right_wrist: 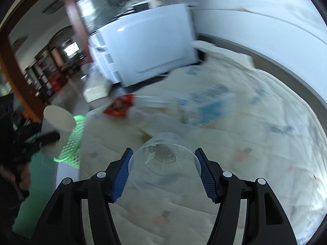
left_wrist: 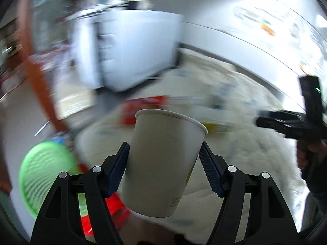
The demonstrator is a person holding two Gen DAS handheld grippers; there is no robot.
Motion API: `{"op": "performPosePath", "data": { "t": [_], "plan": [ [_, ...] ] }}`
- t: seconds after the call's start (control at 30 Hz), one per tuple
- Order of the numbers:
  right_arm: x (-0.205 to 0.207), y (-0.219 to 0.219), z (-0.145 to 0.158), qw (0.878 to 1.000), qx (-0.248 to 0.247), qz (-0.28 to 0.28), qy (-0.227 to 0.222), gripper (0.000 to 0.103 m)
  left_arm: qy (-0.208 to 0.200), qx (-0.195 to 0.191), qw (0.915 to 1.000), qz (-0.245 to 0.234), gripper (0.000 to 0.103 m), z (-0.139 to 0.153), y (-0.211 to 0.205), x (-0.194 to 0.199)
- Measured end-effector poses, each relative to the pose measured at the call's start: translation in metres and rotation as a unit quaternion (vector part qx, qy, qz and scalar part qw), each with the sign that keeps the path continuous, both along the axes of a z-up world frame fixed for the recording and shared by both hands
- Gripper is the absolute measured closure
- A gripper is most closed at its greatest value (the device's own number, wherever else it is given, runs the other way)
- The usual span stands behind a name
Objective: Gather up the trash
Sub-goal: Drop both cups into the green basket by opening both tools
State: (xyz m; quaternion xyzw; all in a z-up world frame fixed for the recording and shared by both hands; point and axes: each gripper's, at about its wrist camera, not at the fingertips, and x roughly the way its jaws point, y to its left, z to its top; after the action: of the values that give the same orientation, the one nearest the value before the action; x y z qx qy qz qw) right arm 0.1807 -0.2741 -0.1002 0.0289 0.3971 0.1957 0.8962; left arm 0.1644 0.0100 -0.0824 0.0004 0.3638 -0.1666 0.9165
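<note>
The left gripper pinched a white paper cup, upright and slightly tilted, its small printed text too blurred to read. The right gripper clamped a clear plastic cup lying sideways above the quilted mattress. A green mesh basket stood beside the mattress; a red wrapper and a blue-printed package lay further off.

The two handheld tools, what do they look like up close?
Both match: the left tool and right tool have glossy black plastic linkage arms with triangular cut-outs and round silver pivot pins, ending in ribbed dark-blue finger pads. No cables or sleeves show.
</note>
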Motion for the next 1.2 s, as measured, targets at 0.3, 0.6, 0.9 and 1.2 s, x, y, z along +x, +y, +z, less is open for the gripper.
{"op": "performPosePath", "data": {
  "t": [0.3, 0.6, 0.9, 1.2],
  "plan": [
    [0.025, 0.123, 0.004, 0.993, -0.012, 0.116, 0.003, 0.043, 0.032, 0.028, 0.9855, 0.164, 0.035, -0.025, 0.156, 0.011],
    [0.054, 0.237, 0.006, 0.982, -0.012, 0.190, 0.006, 0.043, 0.076, 0.034, 0.9713, 0.223, 0.032, -0.068, 0.232, 0.029],
    [0.080, 0.333, -0.009, 0.973, -0.008, 0.232, 0.017, 0.042, 0.090, 0.021, 0.9665, 0.239, 0.025, -0.094, 0.250, 0.015],
    [0.104, 0.403, -0.032, 0.968, -0.001, 0.247, 0.047, 0.041, 0.083, 0.012, 0.9617, 0.261, 0.021, -0.094, 0.272, -0.014]
  ]
}}
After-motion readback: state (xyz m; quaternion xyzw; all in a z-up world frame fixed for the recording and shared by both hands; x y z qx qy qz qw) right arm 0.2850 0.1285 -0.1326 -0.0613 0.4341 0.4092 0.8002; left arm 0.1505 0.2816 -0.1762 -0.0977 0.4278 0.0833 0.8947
